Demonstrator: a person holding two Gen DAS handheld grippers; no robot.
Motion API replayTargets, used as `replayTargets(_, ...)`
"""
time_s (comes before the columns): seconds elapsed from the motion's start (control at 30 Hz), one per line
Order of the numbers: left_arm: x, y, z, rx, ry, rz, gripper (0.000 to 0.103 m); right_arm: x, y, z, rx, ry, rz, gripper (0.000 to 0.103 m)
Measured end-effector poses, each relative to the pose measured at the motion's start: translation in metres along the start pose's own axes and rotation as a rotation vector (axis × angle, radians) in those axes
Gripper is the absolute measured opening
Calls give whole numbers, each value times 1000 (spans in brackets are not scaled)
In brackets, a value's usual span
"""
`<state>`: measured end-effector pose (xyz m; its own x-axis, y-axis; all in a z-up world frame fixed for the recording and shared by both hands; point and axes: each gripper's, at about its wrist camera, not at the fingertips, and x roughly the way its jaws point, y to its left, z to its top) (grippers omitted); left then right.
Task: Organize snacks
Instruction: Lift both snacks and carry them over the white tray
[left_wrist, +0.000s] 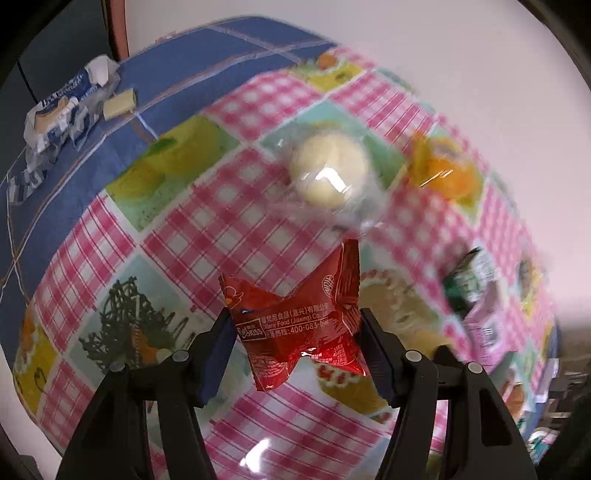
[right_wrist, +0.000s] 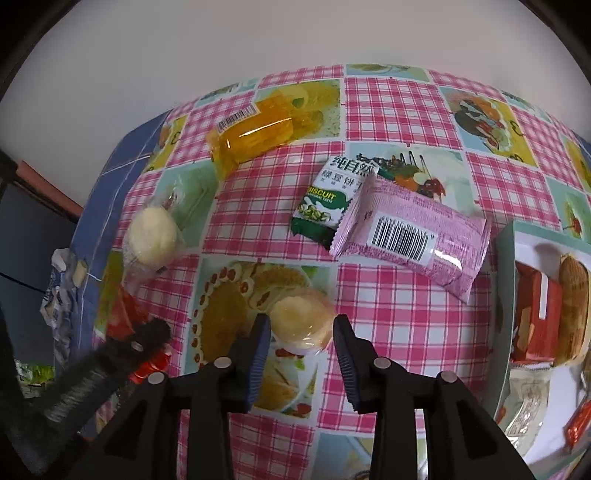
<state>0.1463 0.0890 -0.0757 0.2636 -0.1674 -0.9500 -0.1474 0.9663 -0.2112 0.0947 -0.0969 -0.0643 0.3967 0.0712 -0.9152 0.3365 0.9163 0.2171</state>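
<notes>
While the left gripper (left_wrist: 295, 334) pinches a red foil snack packet (left_wrist: 295, 328) between its two pads, clear of the table, the left wrist view shows the pink gingham tablecloth (left_wrist: 207, 236) blurred beneath it. Beyond the packet lies a pale round pastry in clear wrap (left_wrist: 328, 173), and right of that an orange jelly pack (left_wrist: 443, 170). At far left, on the blue cloth (left_wrist: 192, 74), sits a crumpled blue-and-white wrapper (left_wrist: 62, 110).

In the right wrist view, the right gripper (right_wrist: 301, 341) has its fingers spread on either side of a round yellow pastry in clear wrap (right_wrist: 301, 323); whether the pads touch it I cannot tell. Farther off lie a green mung bean biscuit packet (right_wrist: 328, 203) with a pink barcoded packet (right_wrist: 413, 236) overlapping its right edge. The orange jelly pack (right_wrist: 258, 133) is at far left, the pale pastry (right_wrist: 153, 236) nearer left. A white tray with a teal rim (right_wrist: 504, 266) at right holds a red box (right_wrist: 535, 317) and other snacks.
</notes>
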Motion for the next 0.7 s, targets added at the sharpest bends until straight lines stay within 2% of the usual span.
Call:
replayTargets(0.23,3,15,10,-22,-8,4,67,20,10,4,-46,34,-57,39)
replayTargets(0.33,4,25,14,-46,-1,-19,67,28,10,2,-52,41,-82,41)
replayTargets(0.7,4,31,19,-38,9,-41,67,38,33,2,-132,19,-193,41)
